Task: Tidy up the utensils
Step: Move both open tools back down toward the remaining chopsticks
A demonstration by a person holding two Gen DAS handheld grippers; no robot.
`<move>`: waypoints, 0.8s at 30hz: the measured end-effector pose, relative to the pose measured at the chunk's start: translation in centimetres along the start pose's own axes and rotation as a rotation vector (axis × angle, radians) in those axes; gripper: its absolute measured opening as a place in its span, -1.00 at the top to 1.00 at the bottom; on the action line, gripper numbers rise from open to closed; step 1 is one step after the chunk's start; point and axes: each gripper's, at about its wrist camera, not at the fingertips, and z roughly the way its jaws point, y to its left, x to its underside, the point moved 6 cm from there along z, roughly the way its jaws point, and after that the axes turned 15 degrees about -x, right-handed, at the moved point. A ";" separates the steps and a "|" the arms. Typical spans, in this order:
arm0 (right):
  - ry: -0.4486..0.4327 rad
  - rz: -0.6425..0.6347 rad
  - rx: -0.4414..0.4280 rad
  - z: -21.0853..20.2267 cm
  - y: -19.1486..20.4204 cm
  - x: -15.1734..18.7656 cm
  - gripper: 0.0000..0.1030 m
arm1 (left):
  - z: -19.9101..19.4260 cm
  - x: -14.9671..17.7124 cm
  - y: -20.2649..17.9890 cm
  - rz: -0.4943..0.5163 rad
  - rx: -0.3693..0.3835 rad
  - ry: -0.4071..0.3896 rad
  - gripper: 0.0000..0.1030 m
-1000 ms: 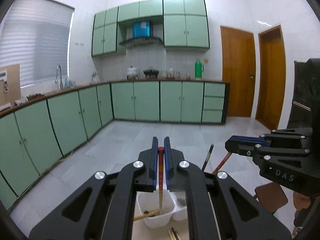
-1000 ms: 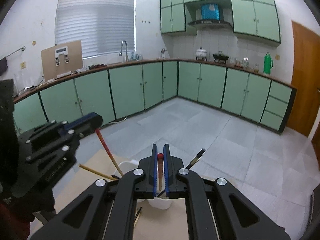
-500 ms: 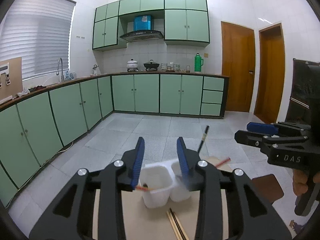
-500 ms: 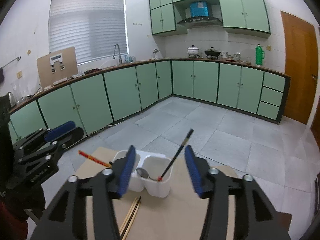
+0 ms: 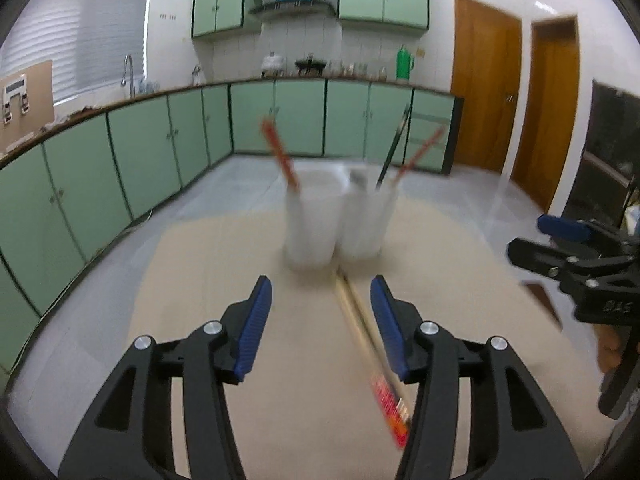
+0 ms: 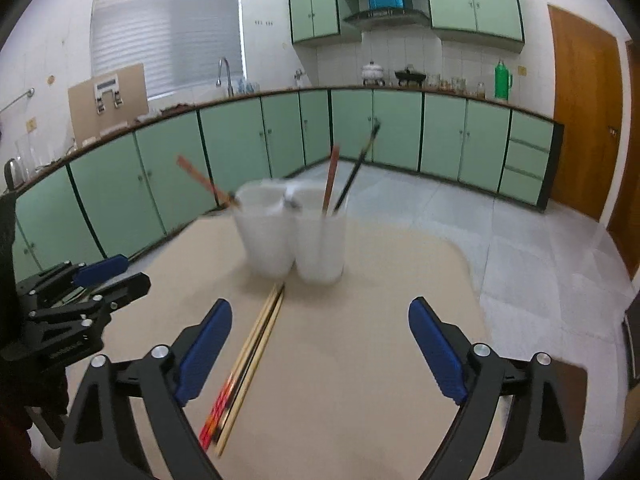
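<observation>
**Both jaws empty and opening: line up on the loose chopsticks**

Your left gripper has its jaws apart and opening, with nothing pressed between the pads. Ahead of those jaws and slightly left stands the left cup of the white holder, one red-topped chopstick leaning out of it. Just right of that is the right cup, which holds a dark stick and a red one. The loose chopsticks lie on the desk, running from the foot of the cups back toward you and passing close inside the left gripper's right-hand pad, off centre in the gap.

To do this step well, I judge you should shift the left jaws rightward until the bundle sits in the middle of the gap, come down low, and close across the sticks near their red ends. They lie flat and side by side, so a shallow, square pinch should lift one without scattering the others.

Your right gripper also has its jaws wide and opening, holding nothing. The bundle lies just inside its left-hand pad; to the right of that, bare desk fills the gap.

Room to move: the desk is open on both sides of the sticks. The rounded far right corner and the right edge are near the right jaws. Your two grippers are close together, so keep them from crossing.
</observation>
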 end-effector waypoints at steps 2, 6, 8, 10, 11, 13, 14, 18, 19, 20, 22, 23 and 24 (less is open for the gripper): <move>0.019 0.027 -0.010 0.4 0.3 1.8 -0.71 | 0.5 2.0 0.5 -0.006 -0.006 0.045 0.02; 0.066 0.078 -0.005 1.2 0.7 5.4 -0.71 | 1.3 5.2 1.3 -0.007 -0.026 0.107 0.02; 0.082 0.094 0.003 1.4 1.0 6.8 -0.71 | 1.7 6.3 1.3 -0.007 -0.025 0.137 0.02; 0.107 0.109 0.009 1.8 1.5 8.5 -0.71 | 1.9 7.3 1.3 0.000 -0.023 0.168 0.02; 0.120 0.110 0.006 1.9 1.8 9.1 -0.71 | 2.0 7.7 1.2 0.005 -0.026 0.175 0.02; 0.142 0.105 0.008 2.3 2.6 10.3 -0.69 | 2.0 8.7 0.9 0.018 -0.032 0.189 0.02; 0.150 0.100 0.005 2.5 3.0 10.8 -0.66 | 2.0 9.1 0.8 0.022 -0.034 0.196 0.02; 0.206 0.089 -0.026 3.6 4.6 12.2 -0.47 | 2.4 9.9 0.9 0.028 -0.032 0.222 0.02; 0.217 0.079 -0.030 3.9 5.0 12.4 -0.45 | 2.5 10.0 0.9 0.030 -0.032 0.224 0.02; 0.221 0.072 -0.028 4.0 5.2 12.6 -0.39 | 2.5 10.0 1.0 0.031 -0.034 0.226 0.00; 0.231 0.059 -0.028 4.3 5.8 12.8 -0.30 | 2.6 10.2 1.0 0.027 -0.035 0.229 -0.02; 0.241 0.057 -0.036 4.7 6.1 13.0 -0.24 | 2.7 10.2 1.1 0.027 -0.035 0.232 -0.02; 0.249 0.051 -0.038 4.9 6.3 13.3 -0.19 | 2.9 10.3 1.0 0.028 -0.035 0.237 -0.03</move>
